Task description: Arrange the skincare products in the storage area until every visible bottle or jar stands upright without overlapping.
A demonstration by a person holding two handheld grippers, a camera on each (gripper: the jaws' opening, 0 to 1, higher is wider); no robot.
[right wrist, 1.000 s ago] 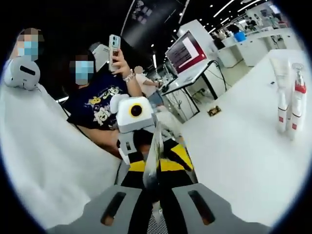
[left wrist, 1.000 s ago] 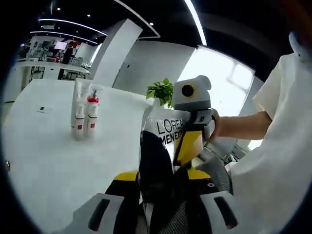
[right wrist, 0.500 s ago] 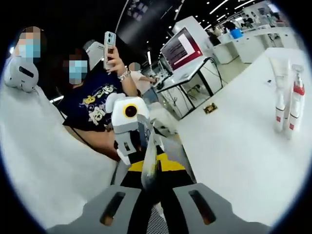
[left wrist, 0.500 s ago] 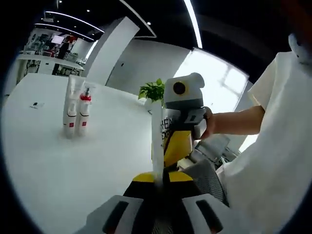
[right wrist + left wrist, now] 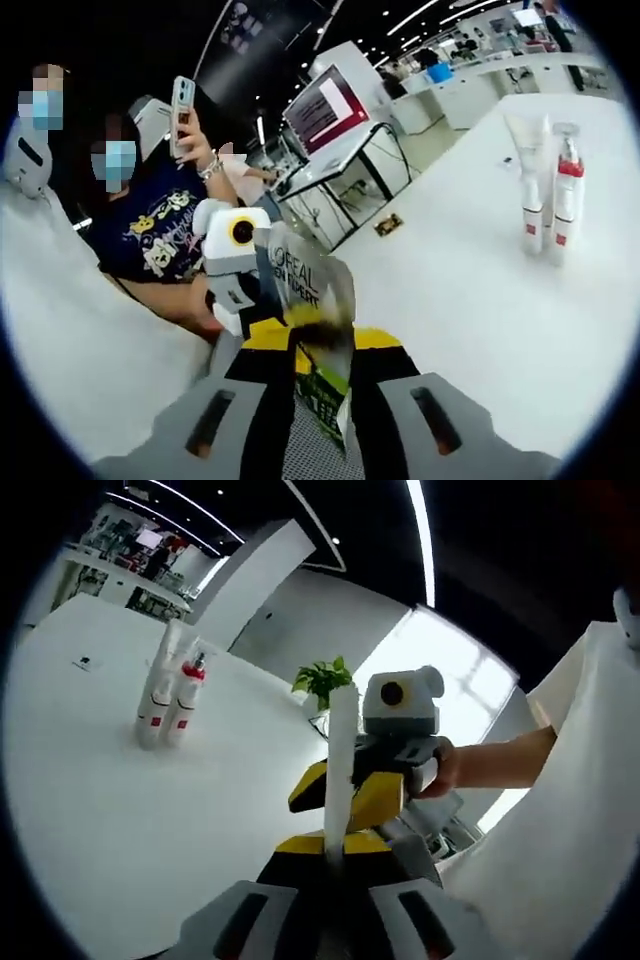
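Left gripper view: the left gripper (image 5: 335,855) rises from the bottom centre, its jaws pressed onto the lower edge of a flat silver L'Oréal sachet-style pack (image 5: 340,765), seen edge-on as a thin pale strip standing up the middle of the frame. Just behind it, centre right, the right gripper (image 5: 385,790) with yellow-and-black jaws also pinches the pack, held by a person's hand (image 5: 445,767) from the right. On the white table (image 5: 120,820), upper left, two white bottles with red bands (image 5: 168,695) stand upright, touching side by side, well apart from the pack.

Right gripper view: the right gripper (image 5: 325,375) at bottom centre clamps the same pack (image 5: 310,300), its printed face turned toward the lens. The left gripper (image 5: 275,330) holds it from behind, centre left. The bottle pair (image 5: 545,195) stands upright at upper right. A person in a dark printed shirt (image 5: 150,235) holds up a phone (image 5: 183,100) at upper left.
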